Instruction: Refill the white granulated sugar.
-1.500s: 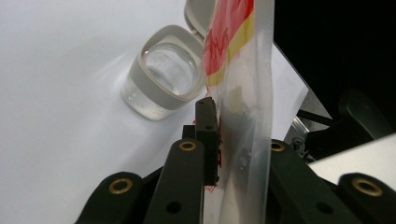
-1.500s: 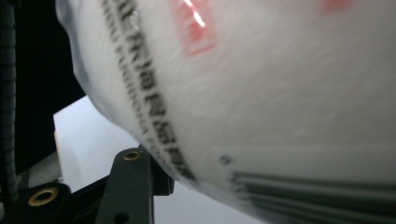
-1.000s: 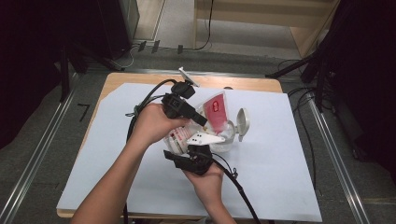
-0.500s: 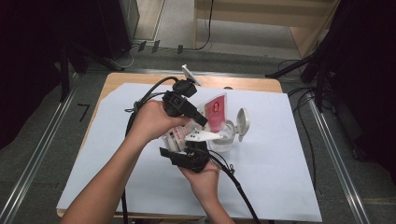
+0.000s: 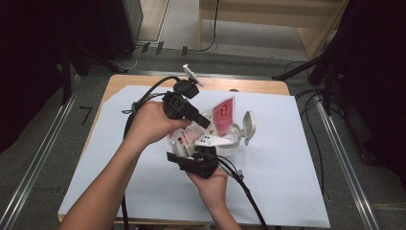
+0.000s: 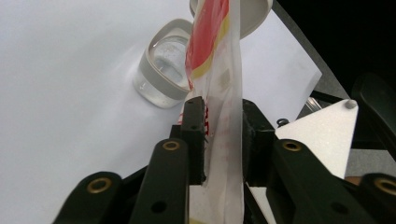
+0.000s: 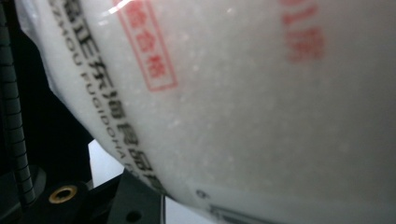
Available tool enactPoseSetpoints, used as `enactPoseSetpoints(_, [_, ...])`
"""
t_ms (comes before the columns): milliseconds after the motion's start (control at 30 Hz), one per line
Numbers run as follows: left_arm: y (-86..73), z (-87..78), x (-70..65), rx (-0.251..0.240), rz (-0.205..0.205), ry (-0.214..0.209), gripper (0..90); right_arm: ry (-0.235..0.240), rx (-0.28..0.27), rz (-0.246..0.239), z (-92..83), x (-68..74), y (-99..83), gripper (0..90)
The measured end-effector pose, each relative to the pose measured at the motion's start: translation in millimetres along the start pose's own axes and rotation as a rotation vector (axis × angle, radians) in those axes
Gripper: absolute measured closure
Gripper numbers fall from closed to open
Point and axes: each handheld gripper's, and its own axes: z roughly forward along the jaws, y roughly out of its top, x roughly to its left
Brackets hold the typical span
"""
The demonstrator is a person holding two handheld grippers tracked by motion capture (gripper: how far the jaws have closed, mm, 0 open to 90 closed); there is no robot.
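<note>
A red-and-white printed plastic bag of white grains slants toward the frame's upper right, over a clear open-lidded jar; left gripper pinches its upper part, right gripper clamps its lower end.

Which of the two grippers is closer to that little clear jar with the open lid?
The left. The left gripper reaches toward the jar from its upper left, jaws around the bag just above it. The right gripper holds the bag's lower end, farther off.

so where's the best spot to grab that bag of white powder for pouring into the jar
Pinch the flat top of the bag edge-on between the tongs, as the left tongs do: it is thin there. Support the bulging bottom from below; the open jar sits beyond.
</note>
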Motion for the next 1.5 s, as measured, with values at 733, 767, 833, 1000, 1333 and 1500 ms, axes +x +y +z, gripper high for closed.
enactPoseSetpoints(733, [-8.5, 1.5, -2.2, -0.14, 0.037, 0.008, 86.9, -0.005, 0.026, -0.056, -1.4, 10.2, 10.4, 54.6])
enactPoseSetpoints(767, [-9.6, 1.8, -1.6, -0.149, 0.03, 0.002, 86.9, -0.011, 0.03, -0.055, -1.7, 9.8, 10.4, 57.6])
enactPoseSetpoints(833, [-11.2, 2.5, -0.2, -0.166, 0.024, -0.015, 86.8, -0.019, 0.033, -0.062, -2.6, 9.1, 10.6, 60.8])
enactPoseSetpoints(1000, [-9.6, 2.0, -2.7, -0.182, 0.046, -0.015, 86.1, 0.014, 0.003, -0.018, -4.2, 9.5, 13.4, 62.3])
enactPoseSetpoints(1333, [-6.9, 2.0, -8.6, -0.187, 0.051, 0.006, 86.6, 0.018, 0.001, -0.018, -8.6, 16.5, 18.8, 57.3])
enactPoseSetpoints(1500, [-6.6, 1.9, -9.0, -0.186, 0.044, 0.007, 86.7, -0.04, 0.024, -0.082, -8.8, 21.8, 18.6, 60.1])
